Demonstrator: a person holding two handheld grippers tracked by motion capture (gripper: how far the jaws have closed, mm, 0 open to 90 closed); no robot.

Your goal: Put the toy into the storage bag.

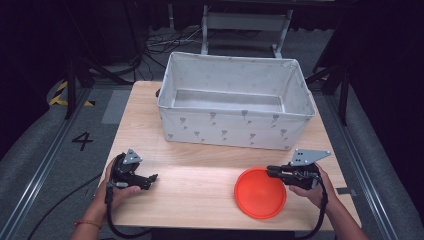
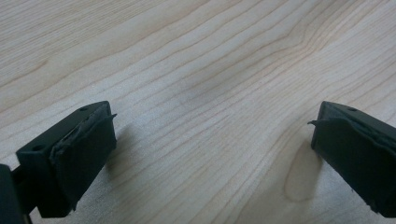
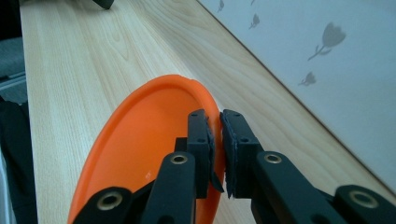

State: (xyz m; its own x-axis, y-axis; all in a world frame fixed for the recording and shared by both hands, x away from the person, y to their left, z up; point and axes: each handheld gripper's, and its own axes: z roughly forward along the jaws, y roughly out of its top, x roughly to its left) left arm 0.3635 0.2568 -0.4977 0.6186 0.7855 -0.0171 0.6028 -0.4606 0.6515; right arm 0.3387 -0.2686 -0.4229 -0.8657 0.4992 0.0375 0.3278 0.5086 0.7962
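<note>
1. Right gripper point(image 1: 271, 171): jaws pinched onto the rim of the orange plate point(image 1: 260, 193); in the right gripper view the rim sits between the pads point(image 3: 205, 140), contact point itself mostly hidden by them.
2. Plate is on the table point(image 1: 200, 185) near the front right edge, just in front of the fabric bin point(image 1: 235, 127). Looks tipped up at the gripped side in the right gripper view; can't confirm from the high view.
3. Left gripper point(image 1: 152, 178): jaws spread wide, nothing between them, just bare wood below. Front left of table, well apart from the plate.
4. Bin at the far centre; floor of it partly hidden by the near wall.
</note>
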